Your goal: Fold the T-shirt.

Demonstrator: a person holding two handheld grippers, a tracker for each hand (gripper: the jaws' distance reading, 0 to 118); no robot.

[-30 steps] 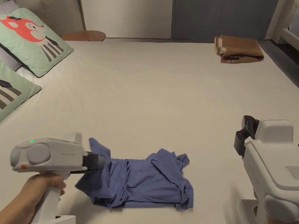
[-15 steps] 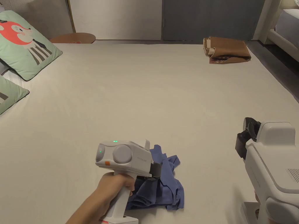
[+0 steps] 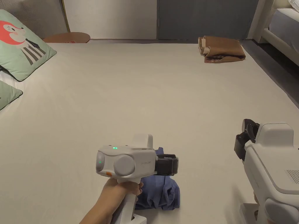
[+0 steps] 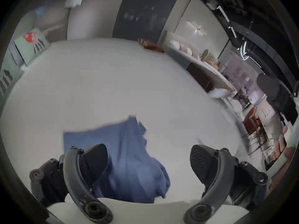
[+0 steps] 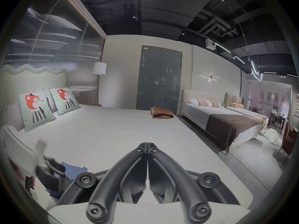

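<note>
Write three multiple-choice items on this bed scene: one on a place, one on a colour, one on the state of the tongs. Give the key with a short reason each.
1. Where does the brown folded cloth lie?
A. at the bed's far right corner
B. on the pillow
C. under the T-shirt

2. What colour is the T-shirt?
A. red
B. blue
C. white

3. How do the left tongs stand?
A. shut on the T-shirt
B. shut on nothing
C. open above the T-shirt

Key: 1 A, the head view shows it far off on the bed; 2 B, the fabric is blue; 3 C, the left gripper view shows both jaws wide apart.
</note>
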